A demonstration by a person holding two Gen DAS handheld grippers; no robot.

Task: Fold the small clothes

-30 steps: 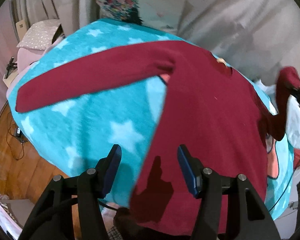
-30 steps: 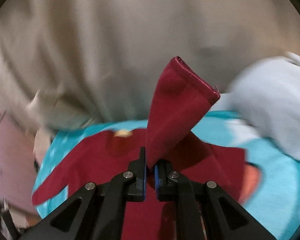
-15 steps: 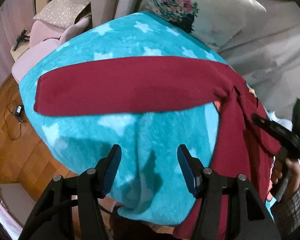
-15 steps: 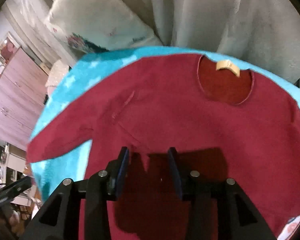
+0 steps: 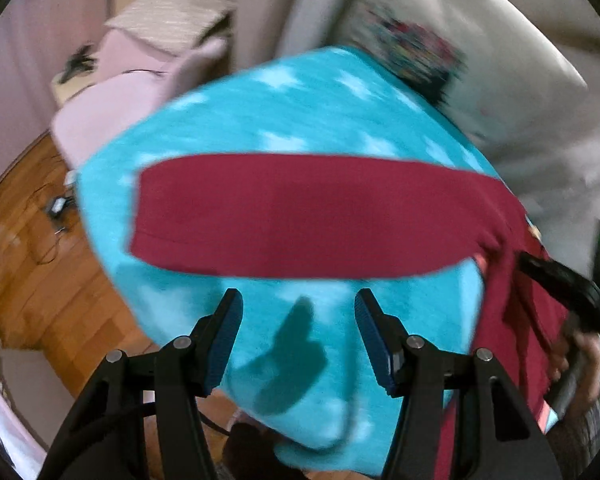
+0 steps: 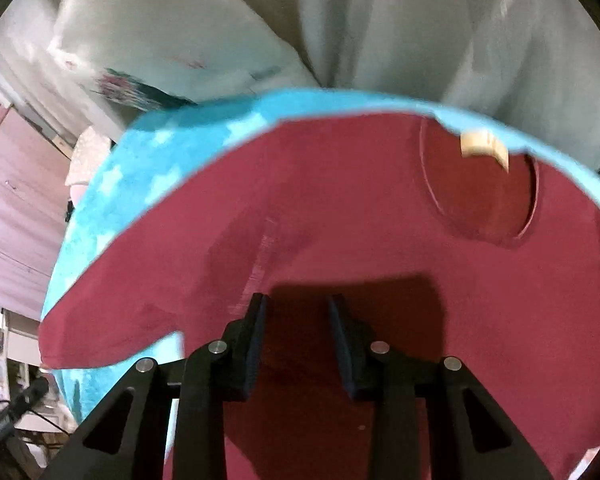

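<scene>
A dark red long-sleeved top (image 6: 380,248) lies flat on a turquoise star blanket (image 5: 284,116), neck opening with a tan label (image 6: 482,146) at the far side. Its left sleeve (image 5: 300,216) stretches straight out across the blanket. My left gripper (image 5: 298,312) is open and empty, just short of the sleeve's near edge. My right gripper (image 6: 296,316) is open and empty, low over the top's body; it also shows in the left wrist view (image 5: 560,292), at the right edge.
The blanket covers a raised surface that drops to a wooden floor (image 5: 28,272) on the left. A flowered pillow (image 5: 440,40) and pale sheets (image 6: 380,28) lie behind. A pink cushion (image 5: 132,100) sits at the far left.
The right gripper let go of the right sleeve, opened, and came down over the top's body. The left gripper swung left from the hem to face the outstretched left sleeve.
</scene>
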